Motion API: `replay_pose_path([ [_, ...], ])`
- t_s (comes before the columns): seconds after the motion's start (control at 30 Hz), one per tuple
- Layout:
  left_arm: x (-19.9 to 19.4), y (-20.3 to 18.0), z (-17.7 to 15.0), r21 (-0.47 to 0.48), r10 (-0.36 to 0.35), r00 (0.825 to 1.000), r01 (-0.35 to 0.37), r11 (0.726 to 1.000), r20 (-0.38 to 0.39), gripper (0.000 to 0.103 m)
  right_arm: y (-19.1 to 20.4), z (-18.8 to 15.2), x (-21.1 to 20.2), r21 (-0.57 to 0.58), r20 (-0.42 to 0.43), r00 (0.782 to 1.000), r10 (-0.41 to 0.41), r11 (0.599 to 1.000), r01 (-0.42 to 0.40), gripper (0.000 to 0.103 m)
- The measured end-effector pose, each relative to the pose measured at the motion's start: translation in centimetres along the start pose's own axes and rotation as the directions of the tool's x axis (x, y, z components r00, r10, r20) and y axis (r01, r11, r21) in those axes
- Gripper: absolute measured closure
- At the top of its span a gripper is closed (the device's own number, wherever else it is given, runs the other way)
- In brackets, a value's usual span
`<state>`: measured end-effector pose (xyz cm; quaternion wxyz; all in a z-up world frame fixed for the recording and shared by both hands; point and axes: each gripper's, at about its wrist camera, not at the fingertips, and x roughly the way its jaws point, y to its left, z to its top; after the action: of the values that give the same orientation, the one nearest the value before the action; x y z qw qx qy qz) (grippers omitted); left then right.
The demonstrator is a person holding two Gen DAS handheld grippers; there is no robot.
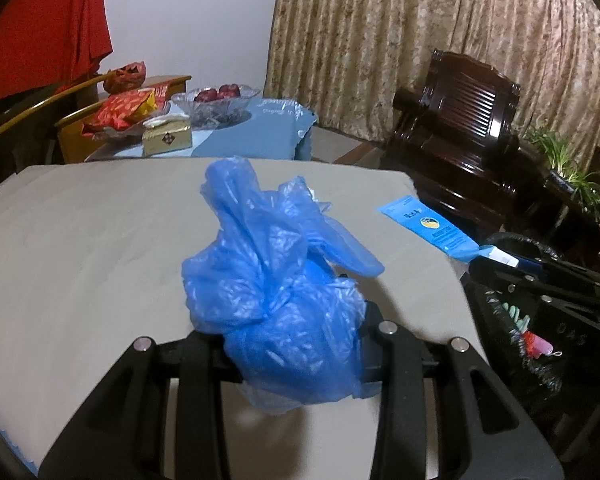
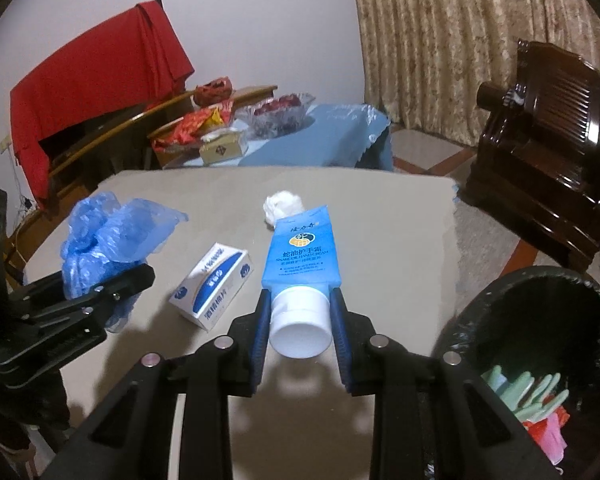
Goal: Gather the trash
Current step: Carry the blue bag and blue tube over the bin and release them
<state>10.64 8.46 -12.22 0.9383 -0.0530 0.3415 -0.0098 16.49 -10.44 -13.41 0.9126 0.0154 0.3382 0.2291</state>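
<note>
My left gripper (image 1: 292,344) is shut on a crumpled blue plastic bag (image 1: 276,292), which is lifted above the beige table (image 1: 80,260) and hides the fingertips. In the right wrist view this gripper (image 2: 112,284) and the blue bag (image 2: 100,236) are at the left. My right gripper (image 2: 300,304) is shut on the white cap of a blue hand cream tube (image 2: 302,248), held off the table. A white and blue box (image 2: 214,284) and a crumpled white tissue (image 2: 282,204) lie on the table. A bin with a black liner (image 2: 540,340) stands at the right.
The bin holds green gloves (image 2: 528,392) and pink scraps. Beyond the beige table stands a blue-clothed table (image 2: 332,136) with a glass fruit bowl (image 2: 276,114), a tissue box and red snack bags. A dark wooden chair (image 2: 540,152) stands at the right, before curtains.
</note>
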Motion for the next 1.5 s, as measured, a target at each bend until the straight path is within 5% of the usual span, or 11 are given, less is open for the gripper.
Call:
replay_pose_path([
  [0.67,-2.9,-8.7,1.7,0.092,-0.136,0.989,0.131,0.987,0.051,0.069,-4.6,-0.5,-10.2,0.083,0.148,0.981,-0.124,0.990,0.113,0.074],
  [1.13,-3.0,-18.0,2.0,0.217,-0.298,0.953,0.281,0.935,0.050,0.069,-10.6,-2.6,-16.1,0.191,0.181,0.937,-0.298,0.945,0.264,0.074],
  [1.5,-2.3,-21.5,1.1,0.269,-0.361,0.932,0.345,0.899,0.014,0.069,-13.6,-3.9,-17.3,0.237,0.159,0.914,-0.373,0.913,0.331,0.074],
])
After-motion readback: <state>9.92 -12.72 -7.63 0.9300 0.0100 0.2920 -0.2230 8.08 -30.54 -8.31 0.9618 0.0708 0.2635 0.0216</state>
